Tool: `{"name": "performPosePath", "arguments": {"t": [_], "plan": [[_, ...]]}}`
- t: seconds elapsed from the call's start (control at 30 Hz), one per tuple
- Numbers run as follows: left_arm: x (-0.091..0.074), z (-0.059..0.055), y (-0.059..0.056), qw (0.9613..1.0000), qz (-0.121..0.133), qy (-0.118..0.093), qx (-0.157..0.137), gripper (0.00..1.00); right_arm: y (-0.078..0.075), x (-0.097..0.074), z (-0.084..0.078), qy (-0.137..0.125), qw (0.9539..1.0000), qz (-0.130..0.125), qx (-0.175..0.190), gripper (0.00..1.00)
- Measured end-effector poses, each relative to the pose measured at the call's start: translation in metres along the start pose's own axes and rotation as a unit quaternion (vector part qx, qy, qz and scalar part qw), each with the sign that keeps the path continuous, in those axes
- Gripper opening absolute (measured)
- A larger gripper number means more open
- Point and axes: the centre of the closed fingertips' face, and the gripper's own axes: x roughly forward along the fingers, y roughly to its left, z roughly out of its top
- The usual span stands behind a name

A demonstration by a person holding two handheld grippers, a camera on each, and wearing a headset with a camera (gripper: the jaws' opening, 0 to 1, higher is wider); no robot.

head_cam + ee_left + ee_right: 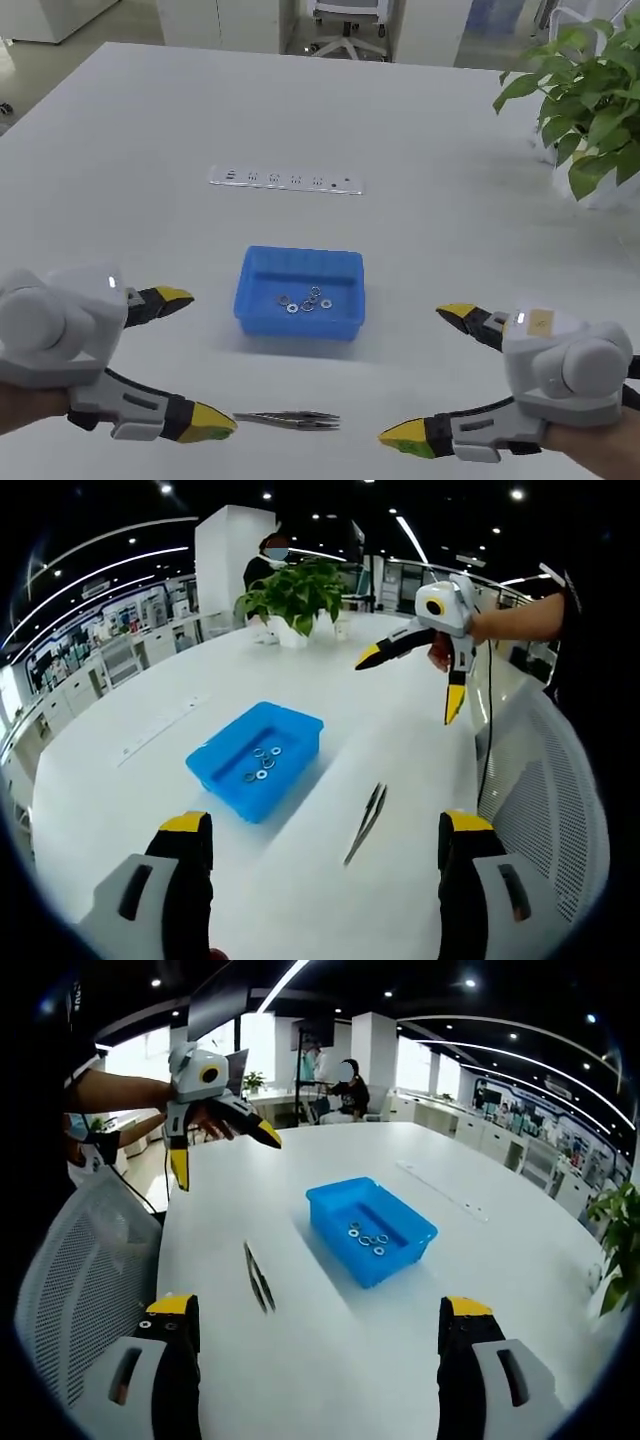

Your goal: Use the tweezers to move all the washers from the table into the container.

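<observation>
Washers in a small cluster on the floor of the blue container, near the middle of the white table. Tweezers flat on the table just in front of the container, on the person's side, lying crosswise between the two claws and touched by neither. Left claw held over the table to the left of the tweezers, jaws wide apart, nothing between them. Right claw opposite, on the right, likewise spread wide and gripping nothing. White power strip beyond the container, well apart from it. Leafy plant at the far right of the table.
</observation>
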Motion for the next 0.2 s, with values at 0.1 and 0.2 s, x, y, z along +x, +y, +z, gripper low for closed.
{"name": "performPosePath", "arguments": {"t": [0.1, 0.2], "plan": [[-0.0013, 0.0012, 0.0011, 1.0, 0.002, -0.002, 0.001, 0.99, -0.0005, -0.0007, -0.0006, -0.001, 1.0, -0.001, 0.001, 1.0], [-0.0027, 0.0009, 0.002, 1.0, 0.004, -0.001, 0.003, 0.99, -0.001, -0.0018, -0.0017, -0.001, 1.0, -0.003, 0.003, 1.0]]}}
